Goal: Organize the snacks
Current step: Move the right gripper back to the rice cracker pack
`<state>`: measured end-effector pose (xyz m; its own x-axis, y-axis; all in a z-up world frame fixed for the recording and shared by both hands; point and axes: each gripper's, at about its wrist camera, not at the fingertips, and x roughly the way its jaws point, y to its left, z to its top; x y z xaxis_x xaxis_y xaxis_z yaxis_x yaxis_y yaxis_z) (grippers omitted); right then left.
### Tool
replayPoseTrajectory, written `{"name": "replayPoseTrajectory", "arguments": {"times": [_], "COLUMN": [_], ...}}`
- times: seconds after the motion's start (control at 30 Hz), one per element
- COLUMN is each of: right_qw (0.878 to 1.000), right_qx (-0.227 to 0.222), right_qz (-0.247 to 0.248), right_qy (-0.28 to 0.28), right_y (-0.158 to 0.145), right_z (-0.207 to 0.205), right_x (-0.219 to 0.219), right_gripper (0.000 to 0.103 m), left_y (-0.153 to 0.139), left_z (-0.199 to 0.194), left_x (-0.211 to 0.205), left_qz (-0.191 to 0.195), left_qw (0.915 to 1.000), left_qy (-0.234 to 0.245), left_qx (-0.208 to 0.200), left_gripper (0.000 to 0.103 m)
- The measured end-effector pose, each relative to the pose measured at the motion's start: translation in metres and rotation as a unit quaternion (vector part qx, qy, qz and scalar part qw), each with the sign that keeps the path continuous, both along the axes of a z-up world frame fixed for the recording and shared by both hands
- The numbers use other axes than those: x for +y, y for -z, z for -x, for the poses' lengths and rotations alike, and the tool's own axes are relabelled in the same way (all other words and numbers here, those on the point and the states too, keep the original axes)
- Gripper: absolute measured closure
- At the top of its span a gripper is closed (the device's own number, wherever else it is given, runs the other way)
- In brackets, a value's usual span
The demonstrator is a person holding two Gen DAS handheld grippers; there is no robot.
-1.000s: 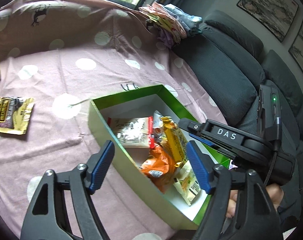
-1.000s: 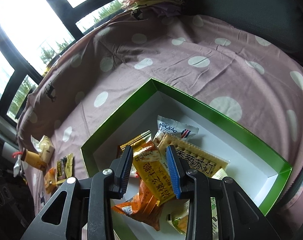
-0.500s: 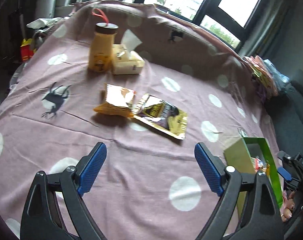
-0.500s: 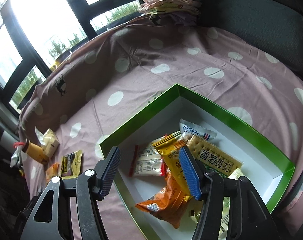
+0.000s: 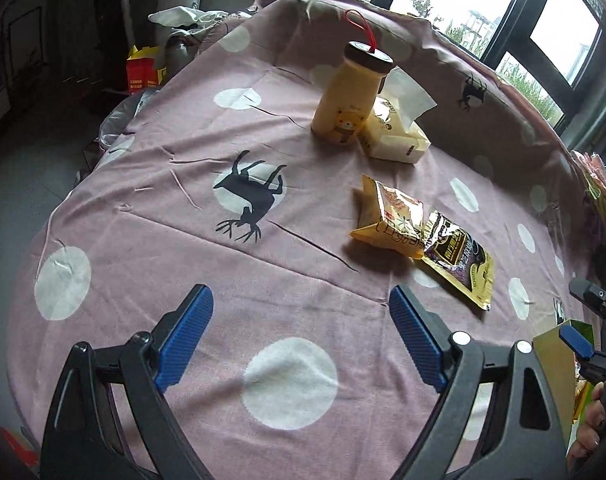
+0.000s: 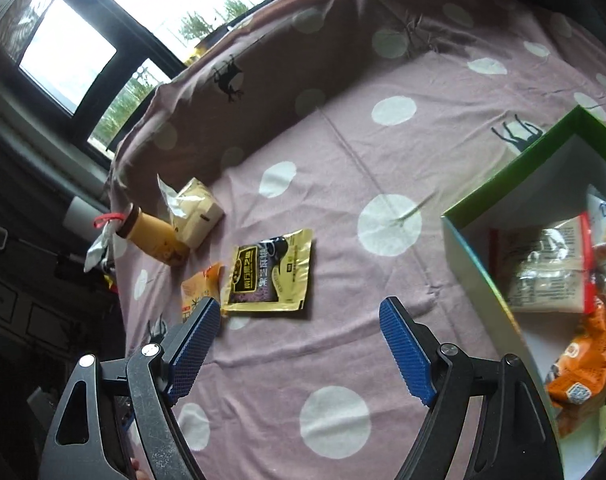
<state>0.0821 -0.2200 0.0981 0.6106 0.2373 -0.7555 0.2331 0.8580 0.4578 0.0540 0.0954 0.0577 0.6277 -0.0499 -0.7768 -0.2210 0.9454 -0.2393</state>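
Observation:
A gold and black snack pouch (image 6: 270, 276) lies flat on the pink dotted cloth; it also shows in the left wrist view (image 5: 459, 265). An orange-yellow snack bag (image 5: 391, 218) lies beside it, partly behind my right finger in the right wrist view (image 6: 199, 286). The green box (image 6: 483, 276) at the right holds several snack packs. My left gripper (image 5: 299, 336) is open and empty above the cloth, short of the bags. My right gripper (image 6: 299, 348) is open and empty, just below the gold pouch.
A yellow bear bottle (image 5: 349, 100) with a red loop and a tissue pack (image 5: 397, 136) stand at the far side of the cloth. The cloth's left edge drops to a dark floor. Windows run behind. My right gripper's tip (image 5: 583, 344) shows at the left view's right edge.
The right gripper opened wide, left the box and swung left to the gold pouch. The left gripper swung left from the box and now faces the loose bags.

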Motion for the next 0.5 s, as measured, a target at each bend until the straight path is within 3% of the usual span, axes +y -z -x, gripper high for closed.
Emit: {"name": "replayPoseTrajectory", "arguments": {"times": [0.13, 0.27, 0.5], "right_qw": [0.996, 0.986, 0.976], "right_qx": [0.004, 0.041, 0.065], "right_qz": [0.060, 0.076, 0.120], "right_qy": [-0.073, -0.142, -0.172], "right_y": [0.005, 0.031, 0.069], "right_z": [-0.038, -0.082, -0.119], "right_x": [0.061, 0.116, 0.176], "right_gripper": [0.021, 0.021, 0.021], "left_y": [0.005, 0.006, 0.010], "left_z": [-0.005, -0.003, -0.002], "left_x": [0.011, 0.028, 0.048], "left_qz": [-0.012, -0.004, 0.006], "left_qw": [0.9996, 0.9991, 0.9970], "left_qy": [-0.022, -0.038, -0.069], "left_qx": [0.014, 0.019, 0.032], "left_gripper": [0.013, 0.013, 0.013]}}
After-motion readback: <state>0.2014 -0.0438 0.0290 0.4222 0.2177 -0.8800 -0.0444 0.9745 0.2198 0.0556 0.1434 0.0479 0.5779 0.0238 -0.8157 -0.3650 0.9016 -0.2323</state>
